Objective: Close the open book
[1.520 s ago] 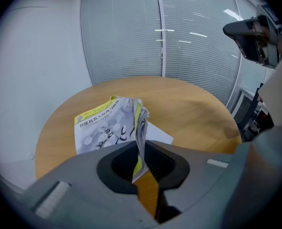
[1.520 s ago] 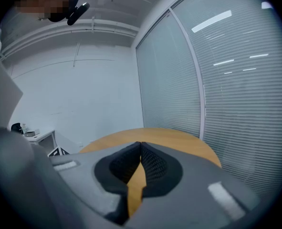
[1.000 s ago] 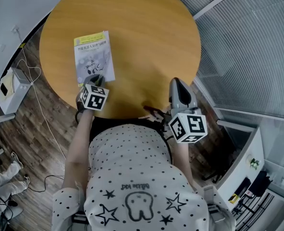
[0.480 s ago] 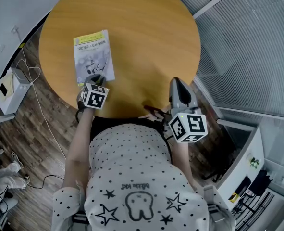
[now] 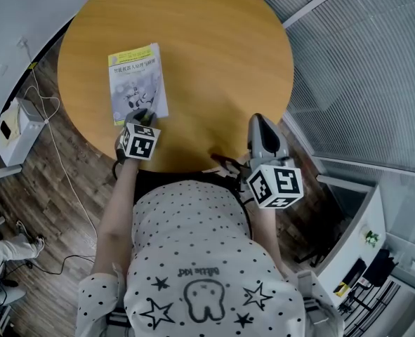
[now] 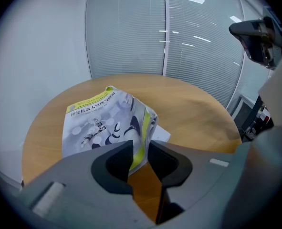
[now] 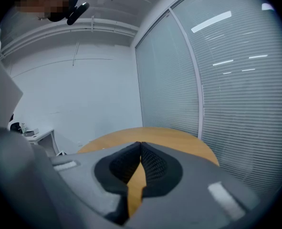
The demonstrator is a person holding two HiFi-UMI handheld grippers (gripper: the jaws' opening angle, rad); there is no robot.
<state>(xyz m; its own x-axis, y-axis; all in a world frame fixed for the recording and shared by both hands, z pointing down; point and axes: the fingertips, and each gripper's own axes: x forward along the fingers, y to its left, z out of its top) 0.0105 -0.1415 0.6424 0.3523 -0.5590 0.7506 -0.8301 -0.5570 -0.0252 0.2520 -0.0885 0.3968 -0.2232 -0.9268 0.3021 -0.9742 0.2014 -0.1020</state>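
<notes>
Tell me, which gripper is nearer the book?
Left. The left gripper, its jaws just now opening, straddles the book's near corner; the right gripper, shut, sits well off to its right at the table edge.

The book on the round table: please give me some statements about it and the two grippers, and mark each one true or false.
1. The book lies on the round wooden table. True.
2. The right gripper holds the book. False: its jaws are shut on nothing, away from the book.
3. A corner of the book is between the jaws of the left gripper. True; those jaws have just been opening.
4. The book lies open, pages up. False: its printed cover faces up, bulging near the left gripper.
</notes>
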